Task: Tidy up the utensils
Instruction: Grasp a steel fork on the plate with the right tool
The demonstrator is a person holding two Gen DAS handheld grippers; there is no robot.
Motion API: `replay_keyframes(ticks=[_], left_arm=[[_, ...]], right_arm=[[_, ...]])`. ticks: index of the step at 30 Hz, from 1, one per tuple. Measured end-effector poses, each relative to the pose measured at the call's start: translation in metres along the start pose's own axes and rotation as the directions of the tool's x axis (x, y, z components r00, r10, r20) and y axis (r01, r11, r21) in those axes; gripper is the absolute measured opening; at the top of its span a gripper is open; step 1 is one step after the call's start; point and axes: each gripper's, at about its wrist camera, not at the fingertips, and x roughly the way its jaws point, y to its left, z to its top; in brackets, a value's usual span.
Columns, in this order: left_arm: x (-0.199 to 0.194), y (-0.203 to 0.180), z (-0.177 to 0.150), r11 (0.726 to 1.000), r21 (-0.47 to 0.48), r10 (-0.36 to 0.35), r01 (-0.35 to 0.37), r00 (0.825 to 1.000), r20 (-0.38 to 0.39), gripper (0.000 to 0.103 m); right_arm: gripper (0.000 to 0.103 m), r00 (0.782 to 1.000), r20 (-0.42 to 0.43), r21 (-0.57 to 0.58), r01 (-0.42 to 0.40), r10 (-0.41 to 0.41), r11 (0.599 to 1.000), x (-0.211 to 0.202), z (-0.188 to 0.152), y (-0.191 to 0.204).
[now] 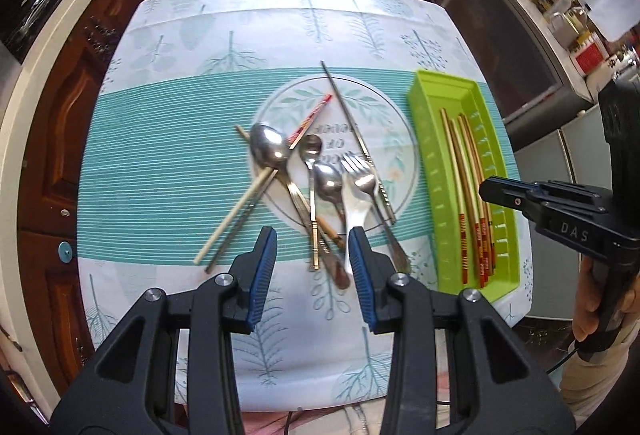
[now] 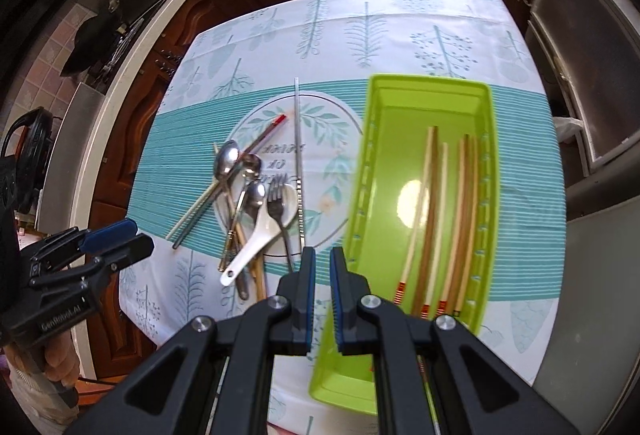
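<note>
**Cutlery heap on the cloth, chopsticks in the green tray**

On the small table with the leaf-print cloth [image 1: 168, 139], a jumble of cutlery lies over the round printed medallion in the middle. I can pick out a large metal spoon [image 1: 269, 147], two smaller spoons [image 1: 329, 181] beside it, a metal fork [image 1: 362, 175] and a white ceramic spoon [image 2: 260, 231], all overlapping with their handles pointing toward the near edge. A pale chopstick [image 1: 236, 213] and a grey metal one cross under the big spoon, a red-tipped chopstick [image 1: 310, 121] slants away from the heap, and a long metal chopstick [image 2: 298, 155] lies alongside the fork.

Just to the right of the heap sits a lime-green tray [image 2: 494, 139], long side running away from me. Inside it several wooden chopsticks [image 2: 460, 219] lie roughly lengthwise, their red-and-yellow banded ends toward the near wall.

The left gripper [image 1: 313, 267] hangs above the near ends of the cutlery handles, its blue-padded jaws spread apart with nothing pinched between them. The right gripper [image 2: 322, 267] hangs over the tray's near left corner; its jaws stand close together with a narrow gap, and nothing is between them. A hand [image 1: 596, 299] grips the handle of the right tool at the table's right side.
</note>
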Motion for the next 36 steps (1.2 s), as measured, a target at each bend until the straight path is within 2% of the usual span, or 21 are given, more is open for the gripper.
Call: replay_keyframes(ticks=[6, 16, 19, 21, 29, 36], left_arm=[[0.003, 0.030, 0.000, 1.000, -0.028, 0.011, -0.011, 1.000, -0.005, 0.034], [0.035, 0.062, -0.004, 0.998, -0.058, -0.002, -0.001, 0.999, -0.048, 0.034], [0.043, 0.067, -0.006, 0.998, -0.056, -0.010, 0.006, 0.998, -0.061, 0.034], [0.049, 0.070, -0.008, 0.998, -0.053, -0.019, 0.015, 0.997, -0.070, 0.034], [0.066, 0.064, -0.012, 0.997, -0.058, -0.063, 0.057, 0.994, -0.094, 0.034], [0.074, 0.058, -0.008, 0.995, -0.058, -0.086, 0.081, 0.991, -0.101, 0.034]], right_arm=[[0.007, 1.000, -0.020, -0.027, 0.000, -0.001, 1.000, 0.013, 0.010, 0.020], [0.007, 0.995, -0.099, -0.019, -0.009, 0.007, 1.000, 0.053, 0.019, 0.035], [0.013, 0.992, -0.125, -0.026, -0.007, 0.003, 1.000, 0.067, 0.018, 0.039], [0.017, 0.990, -0.140, -0.032, 0.002, -0.006, 0.999, 0.075, 0.015, 0.040], [0.017, 0.978, -0.207, -0.053, 0.021, -0.031, 0.998, 0.107, 0.008, 0.042], [0.017, 0.976, -0.213, -0.069, 0.036, -0.050, 0.997, 0.115, 0.006, 0.044]])
